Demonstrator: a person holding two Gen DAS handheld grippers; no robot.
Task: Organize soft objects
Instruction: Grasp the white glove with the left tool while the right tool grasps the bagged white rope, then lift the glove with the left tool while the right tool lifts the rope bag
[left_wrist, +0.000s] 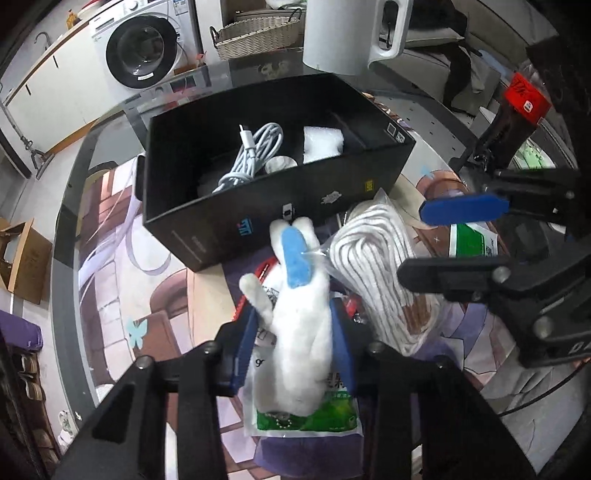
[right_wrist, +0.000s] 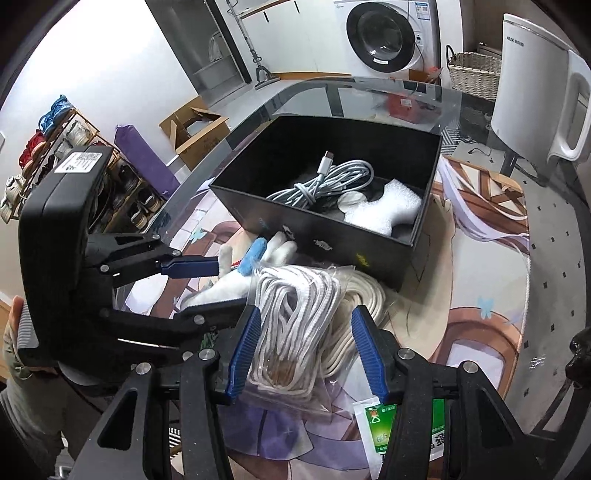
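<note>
Pick-up step — left gripper (left_wrist: 295, 332) clamps the plush rabbit (left_wrist: 299, 332), right gripper (right_wrist: 306, 350) straddles the bagged rope (right_wrist: 291, 325), unclosed — next, lift into the black box (left_wrist: 258, 221).

Fluffy white plush toy (left_wrist: 299, 332), glossy glass table (right_wrist: 369, 92), matt black cardboard box (left_wrist: 258, 218).

We found the box (left_wrist: 258, 218) on the table (right_wrist: 546, 258), with a coiled cable (left_wrist: 251, 155) and a foam piece (left_wrist: 322, 144) lying inside it. Just before the box's near wall lay the plush toy (left_wrist: 299, 332), resting on a packet (left_wrist: 306, 421). To the toy's right sat the bagged rope (right_wrist: 291, 325), touching it. Behind the box stood a jug (left_wrist: 343, 33), and a wicker basket (left_wrist: 255, 35) lay farther back.
</note>
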